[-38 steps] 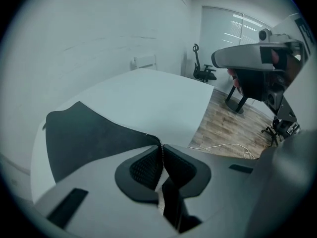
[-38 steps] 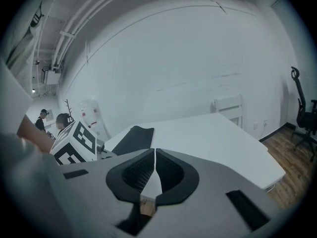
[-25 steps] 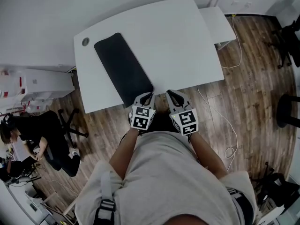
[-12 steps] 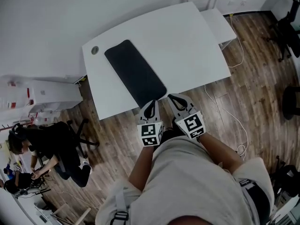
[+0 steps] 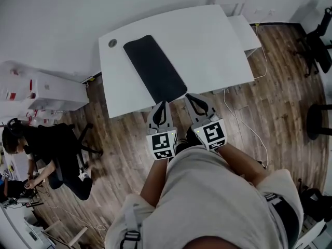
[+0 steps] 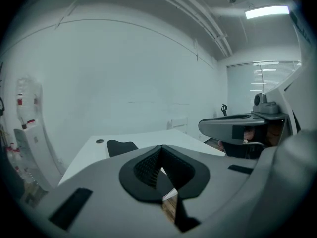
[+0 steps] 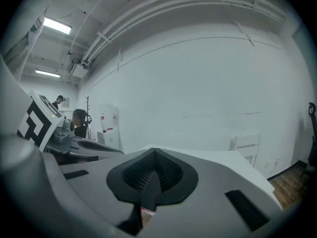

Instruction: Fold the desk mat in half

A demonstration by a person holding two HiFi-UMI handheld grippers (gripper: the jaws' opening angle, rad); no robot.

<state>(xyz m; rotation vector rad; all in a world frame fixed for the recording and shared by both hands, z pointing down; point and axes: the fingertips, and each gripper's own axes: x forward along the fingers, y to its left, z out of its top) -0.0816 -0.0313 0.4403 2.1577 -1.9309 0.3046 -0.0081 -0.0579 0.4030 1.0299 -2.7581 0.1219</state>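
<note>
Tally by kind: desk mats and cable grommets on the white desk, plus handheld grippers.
Black rectangular desk mat: 1
Round grey cable grommet: 1
Grey two-jaw grippers: 2 (left gripper, right gripper)
Total: 4

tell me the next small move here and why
The mat lies flat and unfolded on the desk. The left tongs and right tongs are shut and empty, held close to its near end. So probably: open both and lower them onto that end's corners.
</note>
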